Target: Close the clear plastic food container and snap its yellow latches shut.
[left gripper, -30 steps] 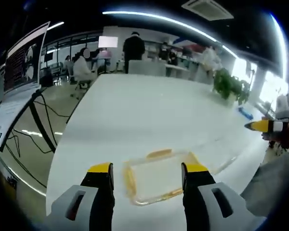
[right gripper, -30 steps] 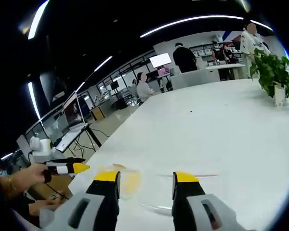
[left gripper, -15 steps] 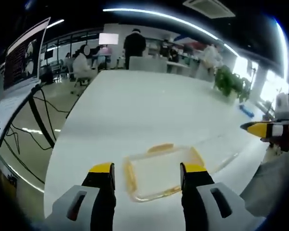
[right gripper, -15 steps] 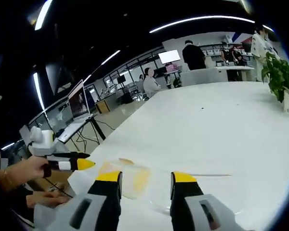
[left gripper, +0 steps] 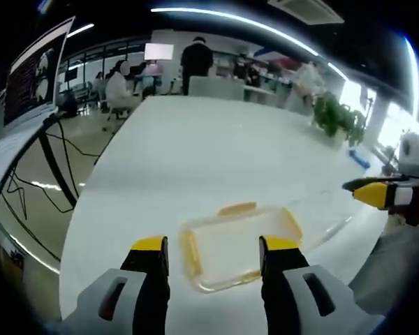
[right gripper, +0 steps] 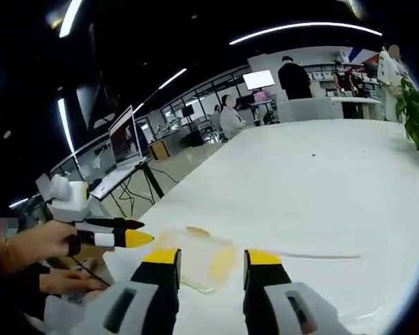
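Compared with the earlier frames, both grippers have drawn slightly back and up, so more of the clear container lies ahead of the jaws. Left gripper (left gripper: 208,244), jaws spread and holding nothing, hovers over the white tabletop (left gripper: 195,153); the container (left gripper: 237,246) sits between and just beyond its yellow-tipped jaws, near the tabletop's close edge. Container: shallow, rectangular, transparent, with yellow latches along its sides; one latch (left gripper: 237,209) lies on the far side, another (left gripper: 189,255) on the side nearest the left jaw, a third (left gripper: 290,225) by the right jaw. Its clear lid (left gripper: 321,222) lies open, flat on the tabletop to the right of the base. Right gripper (right gripper: 211,257), jaws likewise spread and empty, looks at the same container (right gripper: 195,262) from the other side, with a yellow latch between its jaws. Each gripper appears at the edge of the other's view, held in a hand (right gripper: 28,244). Farther off: a potted plant (left gripper: 335,118) on the tabletop, a monitor on a stand (left gripper: 24,91) to the left, and people at desks beyond the far end.
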The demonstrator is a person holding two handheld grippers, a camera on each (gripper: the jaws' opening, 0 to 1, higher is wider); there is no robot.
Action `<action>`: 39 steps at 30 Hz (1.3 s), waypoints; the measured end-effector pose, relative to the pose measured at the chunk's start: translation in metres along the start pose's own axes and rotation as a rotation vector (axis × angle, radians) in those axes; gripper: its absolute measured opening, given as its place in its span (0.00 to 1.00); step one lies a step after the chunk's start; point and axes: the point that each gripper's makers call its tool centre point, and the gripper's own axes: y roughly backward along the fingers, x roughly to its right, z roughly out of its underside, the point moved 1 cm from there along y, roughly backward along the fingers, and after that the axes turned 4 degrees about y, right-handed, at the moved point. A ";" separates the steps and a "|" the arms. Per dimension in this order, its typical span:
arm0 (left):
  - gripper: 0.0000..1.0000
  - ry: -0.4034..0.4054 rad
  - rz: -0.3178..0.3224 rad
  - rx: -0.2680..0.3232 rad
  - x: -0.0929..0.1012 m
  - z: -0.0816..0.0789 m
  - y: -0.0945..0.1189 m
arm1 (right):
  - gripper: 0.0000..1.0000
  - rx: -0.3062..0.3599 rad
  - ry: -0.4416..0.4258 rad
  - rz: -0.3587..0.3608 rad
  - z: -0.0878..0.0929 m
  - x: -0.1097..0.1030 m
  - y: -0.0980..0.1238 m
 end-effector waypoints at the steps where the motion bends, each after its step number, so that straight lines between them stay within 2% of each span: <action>1: 0.51 -0.001 0.000 0.000 0.000 0.000 0.000 | 0.33 -0.003 0.000 -0.002 0.001 -0.001 -0.001; 7: 0.50 -0.006 0.004 -0.005 -0.002 0.000 -0.004 | 0.32 -0.015 0.016 0.000 0.007 -0.003 -0.011; 22: 0.48 -0.031 0.013 -0.058 -0.004 0.015 -0.009 | 0.28 -0.040 0.020 0.007 0.024 -0.010 -0.033; 24: 0.48 -0.035 0.015 -0.067 -0.004 0.018 -0.011 | 0.27 -0.043 0.048 0.011 0.026 -0.010 -0.035; 33: 0.46 -0.041 0.002 -0.083 -0.008 0.022 -0.016 | 0.26 -0.067 0.000 0.008 0.037 -0.010 -0.045; 39: 0.44 -0.023 -0.005 -0.097 -0.011 0.028 -0.018 | 0.21 -0.081 0.010 0.027 0.043 -0.008 -0.052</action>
